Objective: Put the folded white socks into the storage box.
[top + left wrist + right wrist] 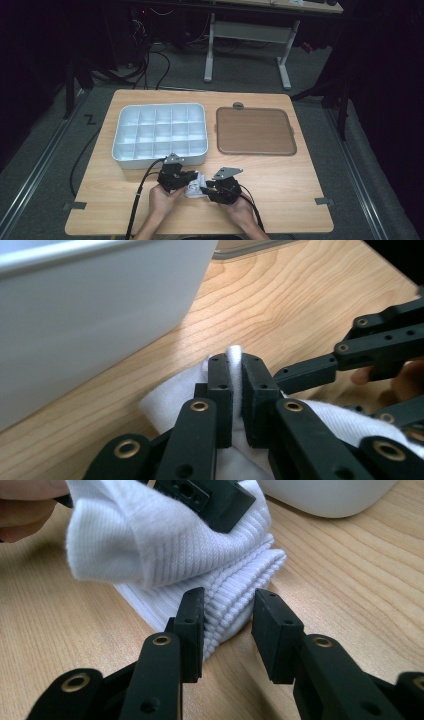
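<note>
One white sock (pixel 194 186) at the bench's (pixel 280 175) near edge, btwn 2 grippers; left gripper (pixel 235 390) jaws pinched tight on a fold of it; right gripper (pixel 227 630) jaws part-open, straddling its ribbed cuff w/o pressing; 1 white compartment tray (pixel 160 132) & 1 brown lid (pixel 255 131) behind.

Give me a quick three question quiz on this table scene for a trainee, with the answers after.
1. True or false: the left gripper is shut on the white sock.
2. Which lies to the right in the high view: A, the white compartment tray, or B, the brown lid?
3. What does the sock's ribbed cuff rest on in the right gripper view?

Key: 1 true. 2 B. 3 The wooden table, with the right gripper open at the cuff.
</note>
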Demonstrator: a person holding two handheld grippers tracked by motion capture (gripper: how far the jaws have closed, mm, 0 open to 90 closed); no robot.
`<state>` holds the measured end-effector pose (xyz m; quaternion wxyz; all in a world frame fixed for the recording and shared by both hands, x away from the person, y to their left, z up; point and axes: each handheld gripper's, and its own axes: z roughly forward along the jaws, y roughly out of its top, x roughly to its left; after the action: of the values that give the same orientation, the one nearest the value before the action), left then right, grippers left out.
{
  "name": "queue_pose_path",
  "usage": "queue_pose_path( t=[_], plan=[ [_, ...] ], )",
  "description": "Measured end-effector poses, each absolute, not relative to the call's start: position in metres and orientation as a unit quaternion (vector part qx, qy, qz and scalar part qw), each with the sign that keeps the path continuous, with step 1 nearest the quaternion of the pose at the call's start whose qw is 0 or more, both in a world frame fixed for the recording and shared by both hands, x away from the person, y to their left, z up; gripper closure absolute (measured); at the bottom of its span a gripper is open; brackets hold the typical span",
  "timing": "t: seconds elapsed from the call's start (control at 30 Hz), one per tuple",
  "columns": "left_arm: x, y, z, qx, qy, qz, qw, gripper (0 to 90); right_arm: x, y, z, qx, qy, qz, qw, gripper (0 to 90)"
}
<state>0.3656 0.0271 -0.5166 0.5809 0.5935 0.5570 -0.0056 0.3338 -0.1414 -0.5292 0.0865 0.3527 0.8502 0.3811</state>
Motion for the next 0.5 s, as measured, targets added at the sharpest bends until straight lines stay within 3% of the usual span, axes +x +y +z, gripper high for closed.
queue_pose_path(
  t=[0.2,0.5],
  plan=[
    [0.3637,0.022,-0.5208,0.606,0.542,0.018,0.582,84.8,0.334,-0.1412,-0.5295,0.35,0.851,0.381,0.089,66.9],
    [0.3628,0.0241,-0.5151,0.607,0.545,0.01,0.579,83.1,0.3341,-0.1414,-0.5297,0.35,0.85,0.383,0.088,66.9]
  ],
)
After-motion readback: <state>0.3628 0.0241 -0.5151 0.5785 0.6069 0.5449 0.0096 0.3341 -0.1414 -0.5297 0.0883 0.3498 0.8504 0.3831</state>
